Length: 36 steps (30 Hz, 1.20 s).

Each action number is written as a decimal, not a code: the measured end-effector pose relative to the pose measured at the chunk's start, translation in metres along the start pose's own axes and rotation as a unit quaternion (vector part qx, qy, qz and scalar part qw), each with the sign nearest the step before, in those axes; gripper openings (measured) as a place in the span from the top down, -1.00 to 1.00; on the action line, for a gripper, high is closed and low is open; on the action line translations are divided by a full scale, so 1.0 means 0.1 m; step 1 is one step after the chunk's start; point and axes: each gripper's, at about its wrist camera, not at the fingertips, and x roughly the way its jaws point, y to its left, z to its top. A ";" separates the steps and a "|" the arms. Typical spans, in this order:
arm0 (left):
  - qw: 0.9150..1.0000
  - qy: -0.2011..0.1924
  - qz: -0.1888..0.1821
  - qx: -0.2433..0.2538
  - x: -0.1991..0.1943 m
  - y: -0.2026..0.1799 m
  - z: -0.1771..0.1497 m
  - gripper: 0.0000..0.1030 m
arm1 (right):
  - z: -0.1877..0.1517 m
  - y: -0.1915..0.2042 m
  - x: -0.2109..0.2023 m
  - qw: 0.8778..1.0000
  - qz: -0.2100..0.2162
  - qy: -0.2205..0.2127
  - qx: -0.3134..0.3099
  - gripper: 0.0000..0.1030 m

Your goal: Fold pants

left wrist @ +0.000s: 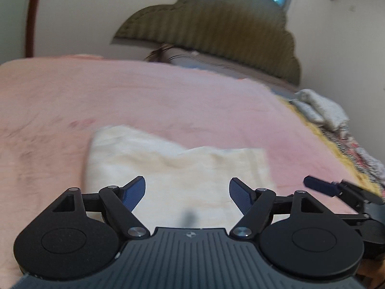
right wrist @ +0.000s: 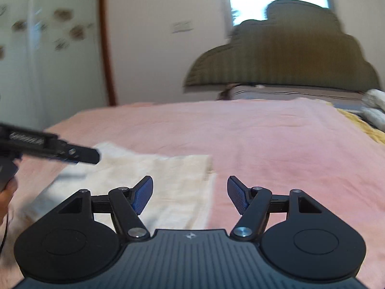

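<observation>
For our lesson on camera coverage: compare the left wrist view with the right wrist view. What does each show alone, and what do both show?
Left wrist view only: the right hand-held gripper at its right edge.
Right wrist view only: the left hand-held gripper at its left edge, and a white patterned door.
Both: cream pants lying folded on the pink blanket, and the olive headboard.

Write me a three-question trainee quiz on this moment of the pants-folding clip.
1. True or false: the left gripper has cloth pinched between its fingers.
2. Multiple choice: the cream pants lie on A) a wooden floor, B) a pink blanket, C) a glass table.
3. Fill in: in the right wrist view, the pants sit mostly to the ____ of the right gripper.

Key
1. False: both grippers are open, with nothing between the fingers.
2. B.
3. Left.
</observation>
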 end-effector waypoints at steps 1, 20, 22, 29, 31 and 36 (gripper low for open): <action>1.000 0.007 0.004 -0.008 0.03 0.07 -0.01 -0.51 | 0.03 0.08 0.09 1.000 0.012 0.010 -0.022 -0.36; 0.999 0.042 0.030 -0.003 0.52 0.40 0.38 -0.61 | 0.40 0.18 0.76 0.991 0.032 0.083 -0.101 -0.59; 0.997 0.060 0.043 -0.006 0.68 0.44 0.43 -0.61 | 0.50 0.15 0.93 0.992 0.062 0.080 -0.073 -0.59; 0.994 0.050 0.076 0.059 0.68 0.27 0.28 -0.62 | 0.35 0.24 1.17 0.984 0.026 0.133 -0.117 -0.60; 0.995 0.043 0.073 0.055 0.54 0.26 0.20 -0.63 | 0.29 0.25 0.96 0.984 0.003 0.120 -0.132 -0.60; 0.997 0.022 0.052 0.043 0.20 0.25 -0.01 -0.69 | 0.07 0.14 0.22 0.986 -0.030 0.052 -0.153 -0.60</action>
